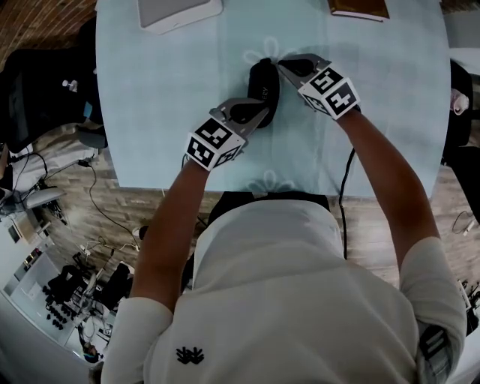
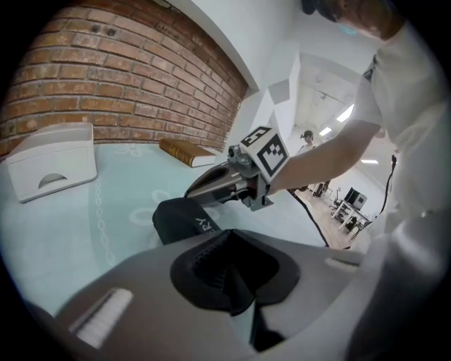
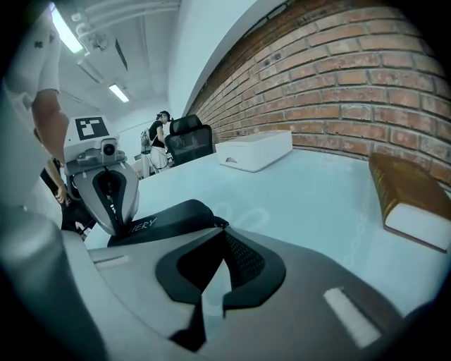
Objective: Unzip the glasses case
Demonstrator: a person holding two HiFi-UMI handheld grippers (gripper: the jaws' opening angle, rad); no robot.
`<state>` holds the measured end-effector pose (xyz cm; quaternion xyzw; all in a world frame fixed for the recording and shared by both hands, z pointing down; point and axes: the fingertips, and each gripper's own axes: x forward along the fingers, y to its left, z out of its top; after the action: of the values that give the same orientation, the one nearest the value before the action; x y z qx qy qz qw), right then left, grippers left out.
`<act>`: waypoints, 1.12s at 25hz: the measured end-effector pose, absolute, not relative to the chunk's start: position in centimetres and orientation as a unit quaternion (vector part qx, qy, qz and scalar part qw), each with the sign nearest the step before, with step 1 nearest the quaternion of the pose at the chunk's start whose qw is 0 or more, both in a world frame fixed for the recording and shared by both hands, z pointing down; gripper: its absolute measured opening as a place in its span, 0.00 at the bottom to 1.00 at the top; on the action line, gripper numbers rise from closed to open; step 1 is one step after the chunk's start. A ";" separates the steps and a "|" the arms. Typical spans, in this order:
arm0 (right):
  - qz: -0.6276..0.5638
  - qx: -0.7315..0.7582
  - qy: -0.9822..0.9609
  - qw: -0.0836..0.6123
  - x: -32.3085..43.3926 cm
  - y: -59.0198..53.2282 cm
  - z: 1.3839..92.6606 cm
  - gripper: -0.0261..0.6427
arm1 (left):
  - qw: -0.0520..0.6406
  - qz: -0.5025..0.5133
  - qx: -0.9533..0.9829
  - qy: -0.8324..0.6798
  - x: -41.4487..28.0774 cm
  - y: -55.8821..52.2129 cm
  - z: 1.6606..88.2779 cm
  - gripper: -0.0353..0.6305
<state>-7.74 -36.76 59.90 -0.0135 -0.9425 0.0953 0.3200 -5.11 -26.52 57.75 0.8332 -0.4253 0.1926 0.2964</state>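
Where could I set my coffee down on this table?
The table is bare left of the glasses case, nearer than the white box, and right of it, nearer than the book. The gap between box and book is free. The middle is crowded: the left gripper and right gripper meet on the case.

Lab or studio space in an office-type building, not a home. On the far side a bare brick wall runs under a white ceiling with tube lights. The work table has a pale cloth with a flower print. A white box sits far left and a brown book far right (both on the wall side). The wood-plank floor left of the table is strewn with cables and dark gear. A black office chair stands at the table's left end. Other people stand well off in the bright white room. More dark equipment stands off to the right.
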 end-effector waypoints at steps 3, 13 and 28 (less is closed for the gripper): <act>0.088 -0.030 -0.942 0.323 -8.4 -37.0 60.0 0.04 | 0.300 0.189 0.833 -0.424 -5.2 -26.6 57.8 0.13; 0.059 -0.014 -0.950 0.307 -10.3 -43.1 57.4 0.03 | 0.306 0.177 0.832 -0.427 -5.4 -26.6 57.6 0.13; 0.063 0.015 -0.946 0.318 -6.5 -37.8 56.7 0.04 | 0.264 0.184 0.823 -0.468 -6.0 -25.9 55.9 0.14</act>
<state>-6.51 -37.84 56.66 0.0150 -0.9460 0.0634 0.3177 -6.01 -25.88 55.95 0.8230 -0.4683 0.1842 0.2636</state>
